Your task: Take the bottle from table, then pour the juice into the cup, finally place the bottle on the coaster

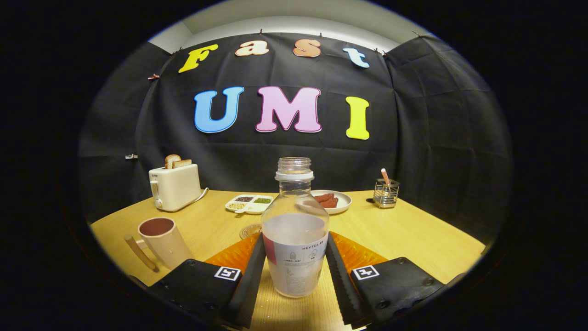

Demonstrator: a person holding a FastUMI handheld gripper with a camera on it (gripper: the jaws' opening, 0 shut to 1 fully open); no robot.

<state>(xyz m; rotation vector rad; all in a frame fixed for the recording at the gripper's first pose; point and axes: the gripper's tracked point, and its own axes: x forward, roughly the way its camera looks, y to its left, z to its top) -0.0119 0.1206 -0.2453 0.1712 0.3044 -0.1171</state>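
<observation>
I see the clear, uncapped plastic bottle (pixel 295 230), its paper label too small to read, standing upright on the wooden table (pixel 413 234) between my gripper (pixel 295 269) fingers; both ridged pads touch its sides. Left of the bottle stands a smooth beige cup (pixel 163 241); just behind it lies a round coaster (pixel 249 231).
</observation>
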